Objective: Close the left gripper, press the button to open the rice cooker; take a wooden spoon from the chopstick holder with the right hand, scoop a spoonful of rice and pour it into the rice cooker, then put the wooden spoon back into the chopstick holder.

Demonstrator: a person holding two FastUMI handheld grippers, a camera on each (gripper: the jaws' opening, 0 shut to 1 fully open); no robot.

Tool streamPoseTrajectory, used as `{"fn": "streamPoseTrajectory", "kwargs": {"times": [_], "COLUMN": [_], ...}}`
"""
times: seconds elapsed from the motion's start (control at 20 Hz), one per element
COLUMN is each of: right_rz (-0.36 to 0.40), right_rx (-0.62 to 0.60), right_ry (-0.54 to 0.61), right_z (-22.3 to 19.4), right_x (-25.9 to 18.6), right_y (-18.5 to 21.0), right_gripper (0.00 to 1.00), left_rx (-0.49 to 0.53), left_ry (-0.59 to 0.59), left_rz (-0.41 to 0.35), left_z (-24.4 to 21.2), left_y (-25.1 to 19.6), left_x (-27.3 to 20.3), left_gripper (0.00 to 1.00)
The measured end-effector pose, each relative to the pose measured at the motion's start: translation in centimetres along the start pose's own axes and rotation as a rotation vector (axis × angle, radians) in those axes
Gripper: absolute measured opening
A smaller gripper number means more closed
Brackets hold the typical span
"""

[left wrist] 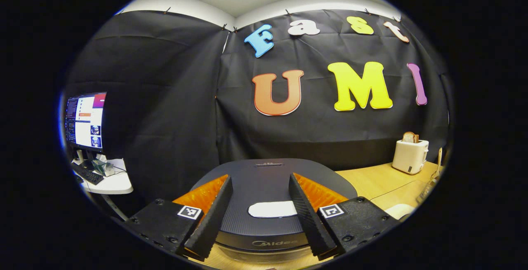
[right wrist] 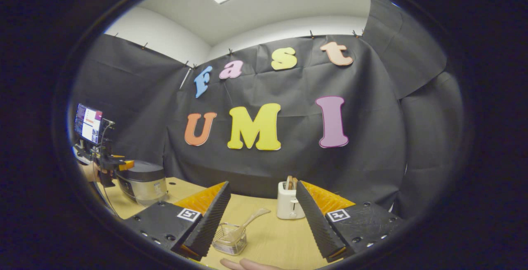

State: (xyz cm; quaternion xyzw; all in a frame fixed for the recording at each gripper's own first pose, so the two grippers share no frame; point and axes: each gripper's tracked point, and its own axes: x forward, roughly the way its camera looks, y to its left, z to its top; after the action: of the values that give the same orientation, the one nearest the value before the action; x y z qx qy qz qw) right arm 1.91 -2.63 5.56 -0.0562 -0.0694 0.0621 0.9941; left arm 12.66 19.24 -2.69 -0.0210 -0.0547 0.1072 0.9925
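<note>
Your left gripper (left wrist: pixel 264 216) hangs just above the rice cooker (left wrist: pixel 268 183), its fingers apart with the closed lid between them. The pale oval button (left wrist: pixel 272 209) sits on the lid near the cooker's front edge, right between your fingers. The task wants those fingers together before you press, and that is not yet done. The cooker looks heavy and rigid, so it should stay put under a push, but its lid is smooth and domed; come down square on the button, not on the slope beside it, or the closed fingers may skid. Expect a sprung lid to swing up toward you, so keep the gripper clear of its path.

Your right gripper (right wrist: pixel 264 224) also has its fingers apart and holds nothing. Below it, near the front edge of the tabletop (right wrist: pixel 280 237), stands the wire chopstick holder (right wrist: pixel 229 239) with the wooden spoon (right wrist: pixel 247 220) leaning out of it toward the toaster (right wrist: pixel 287 206). The spoon should be light, stiff and a little slick. Take it by the free upper part, across its flat faces if you can, and lift along its lean: the holder looks light enough to tip or drag with it. A hand (right wrist: pixel 251 265) shows at the bottom edge.
</note>
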Motion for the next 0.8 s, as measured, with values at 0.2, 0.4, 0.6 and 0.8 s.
{"fn": "streamPoseTrajectory", "kwargs": {"times": [0.2,0.4,0.6,0.8], "right_rz": [0.029,-0.002,-0.027,-0.016], "right_rx": [-0.002,-0.031,-0.047,-0.034], "right_ry": [0.086,0.141,0.147,0.16], "right_z": [-1.7,-1.7,-1.2,-1.2], "right_x": [2.7,4.5,4.8,3.8], "right_y": [2.3,3.3,5.3,7.5], "right_gripper": [0.96,0.95,0.96,0.95], "left_rx": [-0.001,0.008,0.032,0.025], "left_ry": [-0.013,-0.01,-0.06,-0.05], "left_rz": [0.001,-0.024,-0.03,-0.04], "left_z": [0.1,0.2,3.1,5.5], "left_y": [0.0,-0.5,-0.9,-1.9], "left_x": [0.0,0.2,-0.7,-2.6], "left_gripper": [0.82,0.86,0.83,0.83]}}
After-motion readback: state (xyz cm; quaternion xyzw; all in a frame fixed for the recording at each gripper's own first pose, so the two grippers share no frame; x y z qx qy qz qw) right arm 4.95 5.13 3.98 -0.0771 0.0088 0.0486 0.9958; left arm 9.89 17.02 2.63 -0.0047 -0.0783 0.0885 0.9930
